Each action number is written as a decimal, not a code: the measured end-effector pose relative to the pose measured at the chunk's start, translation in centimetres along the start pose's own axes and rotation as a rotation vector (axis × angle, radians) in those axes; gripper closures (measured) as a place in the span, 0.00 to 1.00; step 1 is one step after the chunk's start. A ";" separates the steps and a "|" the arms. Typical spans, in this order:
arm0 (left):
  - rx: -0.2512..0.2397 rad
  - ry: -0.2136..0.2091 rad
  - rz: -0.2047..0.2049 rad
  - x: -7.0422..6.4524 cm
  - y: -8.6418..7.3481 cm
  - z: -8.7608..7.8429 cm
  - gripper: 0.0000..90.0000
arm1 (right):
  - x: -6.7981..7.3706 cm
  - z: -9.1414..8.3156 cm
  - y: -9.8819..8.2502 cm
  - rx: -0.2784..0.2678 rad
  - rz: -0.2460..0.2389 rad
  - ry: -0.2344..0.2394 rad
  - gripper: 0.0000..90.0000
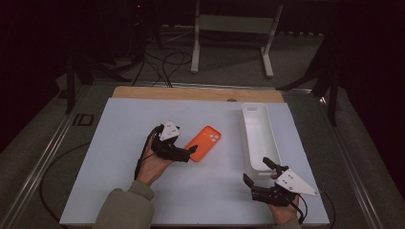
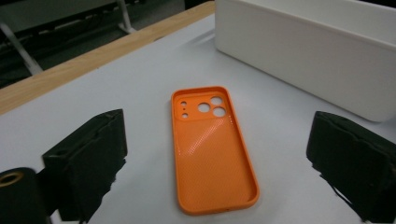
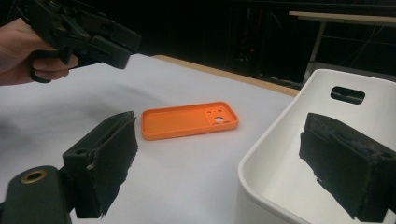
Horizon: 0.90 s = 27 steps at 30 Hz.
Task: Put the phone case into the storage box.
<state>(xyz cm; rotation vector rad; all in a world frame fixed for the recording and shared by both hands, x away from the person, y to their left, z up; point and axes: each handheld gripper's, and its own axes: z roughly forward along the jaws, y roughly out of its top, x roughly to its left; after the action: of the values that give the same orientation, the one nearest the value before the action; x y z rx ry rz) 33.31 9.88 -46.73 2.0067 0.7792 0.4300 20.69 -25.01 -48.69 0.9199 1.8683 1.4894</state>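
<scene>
An orange phone case [image 1: 204, 142] is lying flat on the white desk [image 1: 119, 143], hollow side up, with its camera cut-outs at the end pointing away from the person. It is sitting roughly at the middle of the desk, apart from the long white bin [image 1: 258, 136] that is standing to its right.

The left tongs [image 1: 191, 151] are reaching in from the case's near-left end, held in the person's left hand [image 1: 153, 164]. In the left gripper view the case [image 2: 212, 149] is lying on the desk between the two black pads [image 2: 93, 158], which are standing wide to either side of it and not touching it, so these tongs are released and gripping nothing; the bin's side wall [image 2: 303, 60] is rising just behind the far pad.

The right tongs [image 1: 255, 172] are hovering near the bin's near end, well apart from the case, held in the right hand [image 1: 284, 212]. In the right gripper view their pads [image 3: 105, 161] are spread wide with nothing between them, one over the bare desk and the other over the bin's open inside [image 3: 289, 172]. These tongs are released too. Beyond them the case [image 3: 189, 120] is lying on the desk, and the left hand with its tongs [image 3: 107, 44] is hanging above the desk at the upper left
</scene>
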 end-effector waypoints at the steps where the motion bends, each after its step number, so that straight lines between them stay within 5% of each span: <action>1: 0.000 0.000 0.000 0.0 0.0 0.0 0.09 | 0.0 0.0 0.0 0.000 0.000 0.000 0.12; 6: 0.074 0.004 -0.020 0.1 0.1 1.2 0.19 | 0.0 0.0 0.0 0.001 -0.006 0.002 0.12; 9: 0.119 0.009 -0.018 -0.1 0.1 1.8 0.32 | 0.0 0.1 0.0 0.001 -0.006 0.000 0.12; 11: 0.148 0.002 -0.014 -0.2 0.1 2.2 0.54 | 0.0 0.1 -0.1 0.003 -0.006 0.000 0.12; 14: 0.213 -0.008 -0.013 -0.4 0.1 3.2 0.65 | 0.0 0.0 0.0 0.001 -0.007 -0.002 0.12; 22: 0.291 -0.032 -0.009 -0.8 -0.5 4.9 0.97 | -0.1 0.0 -0.1 0.000 -0.004 -0.007 0.12; 27: 0.330 -0.029 -0.001 -0.9 -0.8 5.8 1.00 | 0.0 0.0 -0.1 0.001 -0.006 -0.006 0.12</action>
<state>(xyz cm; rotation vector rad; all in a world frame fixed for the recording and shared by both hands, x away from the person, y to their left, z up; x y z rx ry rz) 35.70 5.90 -50.46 2.3116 0.8773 0.2838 20.70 -25.02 -48.75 0.9182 1.8659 1.4804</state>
